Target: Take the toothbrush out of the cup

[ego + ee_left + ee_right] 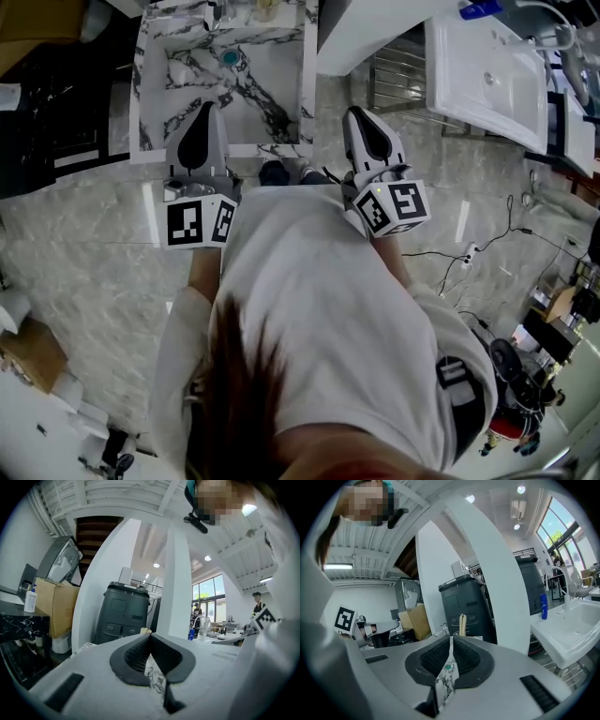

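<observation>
Since left gripper [150, 634] and right gripper [451, 638] both clenched empty, open right before reaching likely toothbrush [462, 623] at counter [150, 94].

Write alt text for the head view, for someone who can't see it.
Seen from above, a person in a white top holds the left gripper and right gripper, both shut and empty, out toward a marble-patterned basin. A white sink stands at upper right.
</observation>
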A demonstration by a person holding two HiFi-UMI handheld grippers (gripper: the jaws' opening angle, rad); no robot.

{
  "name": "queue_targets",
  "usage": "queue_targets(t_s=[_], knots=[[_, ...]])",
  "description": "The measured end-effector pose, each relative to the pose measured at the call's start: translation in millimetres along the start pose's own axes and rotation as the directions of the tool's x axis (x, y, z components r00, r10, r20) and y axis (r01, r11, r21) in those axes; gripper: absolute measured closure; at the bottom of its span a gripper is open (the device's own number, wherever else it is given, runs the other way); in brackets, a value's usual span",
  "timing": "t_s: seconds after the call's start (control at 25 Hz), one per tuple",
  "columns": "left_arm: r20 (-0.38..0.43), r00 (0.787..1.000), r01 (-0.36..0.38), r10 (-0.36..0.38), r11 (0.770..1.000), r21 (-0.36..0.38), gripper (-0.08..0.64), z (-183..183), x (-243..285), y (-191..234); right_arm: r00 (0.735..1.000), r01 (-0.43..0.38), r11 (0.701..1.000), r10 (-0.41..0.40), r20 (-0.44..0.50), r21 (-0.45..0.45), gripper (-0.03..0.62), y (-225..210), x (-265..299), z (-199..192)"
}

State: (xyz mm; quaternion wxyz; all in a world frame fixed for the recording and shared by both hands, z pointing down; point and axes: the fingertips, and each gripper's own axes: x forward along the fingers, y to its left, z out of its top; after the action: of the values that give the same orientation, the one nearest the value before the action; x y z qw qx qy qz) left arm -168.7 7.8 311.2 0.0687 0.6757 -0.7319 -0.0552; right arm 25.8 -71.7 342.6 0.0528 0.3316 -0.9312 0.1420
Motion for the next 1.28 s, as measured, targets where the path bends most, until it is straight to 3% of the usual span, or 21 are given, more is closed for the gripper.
queue_targets(t_s=[0.36,1.28], knots=[[-0.006,0.998,0.056,-0.056,0.998,-0.013,0.549,0.7,13.4,6.6,0.999,0.046,0.999,-0.046,0.021,-0.012,0.563,3.0,9.0,7.6],[0.015,0.999,0.044,-0.043,0.999,-0.010,0.549,8.7,36.7,14.0,0.997,0.034,0.999,-0.033,0.074,-0.004,0.563,-6.7,43.6,26.2]])
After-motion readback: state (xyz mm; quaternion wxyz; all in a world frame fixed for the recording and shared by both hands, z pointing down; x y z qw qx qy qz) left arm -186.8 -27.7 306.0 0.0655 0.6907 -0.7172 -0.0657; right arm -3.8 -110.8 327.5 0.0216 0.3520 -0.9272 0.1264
